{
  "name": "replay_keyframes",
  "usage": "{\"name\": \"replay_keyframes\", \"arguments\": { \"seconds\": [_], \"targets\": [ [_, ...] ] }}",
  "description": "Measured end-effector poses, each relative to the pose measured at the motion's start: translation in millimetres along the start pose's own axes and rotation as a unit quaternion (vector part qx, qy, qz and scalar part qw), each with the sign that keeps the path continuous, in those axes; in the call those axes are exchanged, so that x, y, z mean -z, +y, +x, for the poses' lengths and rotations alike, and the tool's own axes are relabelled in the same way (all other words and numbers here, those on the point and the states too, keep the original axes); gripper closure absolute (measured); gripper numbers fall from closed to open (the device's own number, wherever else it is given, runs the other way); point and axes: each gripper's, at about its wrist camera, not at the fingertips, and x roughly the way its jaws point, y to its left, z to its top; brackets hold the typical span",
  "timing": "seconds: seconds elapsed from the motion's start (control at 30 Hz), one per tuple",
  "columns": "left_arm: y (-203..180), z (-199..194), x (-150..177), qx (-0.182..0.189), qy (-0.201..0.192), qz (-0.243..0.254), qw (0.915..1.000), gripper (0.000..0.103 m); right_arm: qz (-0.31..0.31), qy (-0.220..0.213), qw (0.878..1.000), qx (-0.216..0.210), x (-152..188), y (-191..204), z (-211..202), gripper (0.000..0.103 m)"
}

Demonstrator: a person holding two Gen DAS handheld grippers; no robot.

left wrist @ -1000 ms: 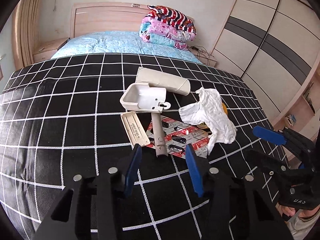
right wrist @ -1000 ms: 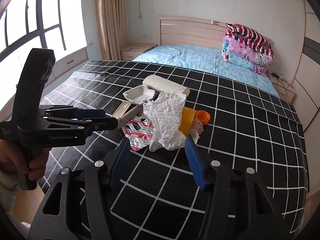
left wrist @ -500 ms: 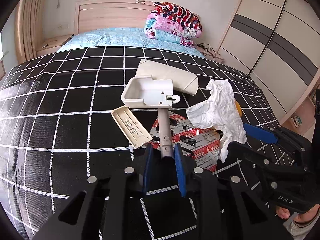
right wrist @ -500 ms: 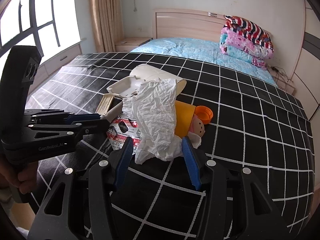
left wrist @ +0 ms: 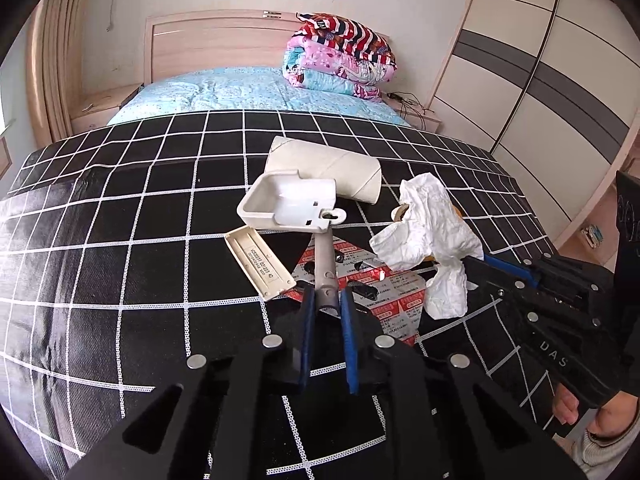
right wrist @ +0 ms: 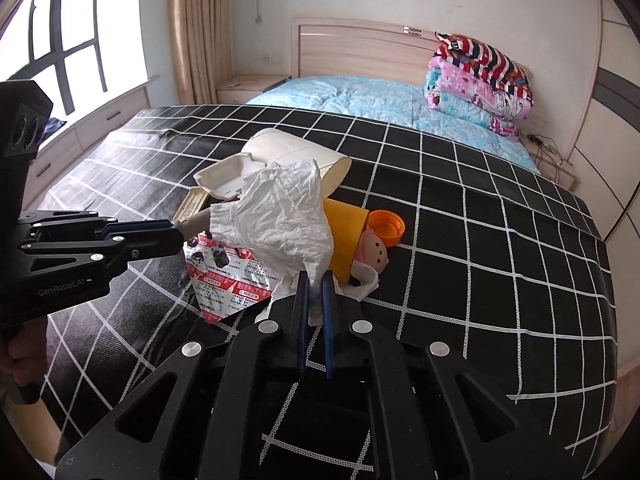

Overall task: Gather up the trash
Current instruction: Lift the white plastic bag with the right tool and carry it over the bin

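Note:
Trash lies in a pile on a black checked cloth [left wrist: 120,240]. My left gripper [left wrist: 326,300] is shut on the grey handle [left wrist: 325,264] of a white plastic scoop-like holder [left wrist: 288,204]. My right gripper [right wrist: 314,292] is shut on the lower end of a crumpled white tissue [right wrist: 280,216], also seen in the left wrist view [left wrist: 428,236]. Under the tissue lie a yellow cup [right wrist: 344,236] with a doll face [right wrist: 374,250], an orange cap [right wrist: 386,226] and a red-and-white blister card [right wrist: 228,280]. A cardboard tube [left wrist: 328,168] and a flat beige lid [left wrist: 258,266] lie beside the holder.
The cloth covers the foot of a bed with a blue sheet [left wrist: 240,92] and folded quilts [left wrist: 340,60] at the headboard. A wardrobe [left wrist: 540,80] stands to the right, a window and curtain [right wrist: 192,28] to the left.
Both grippers moved forward into the pile and closed, the left on the holder's handle first, the right on the tissue after it. The tissue now stands up, lifted slightly.

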Motion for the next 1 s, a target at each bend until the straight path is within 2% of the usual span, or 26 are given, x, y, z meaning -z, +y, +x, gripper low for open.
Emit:
{"name": "replay_keyframes", "arguments": {
  "seconds": [0.43, 1.0],
  "targets": [
    [-12.0, -37.7, 5.0, 0.002, -0.028, 0.014, 0.9995, 0.091, 0.015, -0.039, 0.999, 0.009, -2.1, -4.6, -48.2, 0.096],
    [-25.2, -101.9, 29.1, 0.01, -0.069, 0.022, 0.9973, 0.091, 0.008, -0.067, 0.998, 0.006, 22.7, 16.0, -104.0, 0.096]
  ]
}}
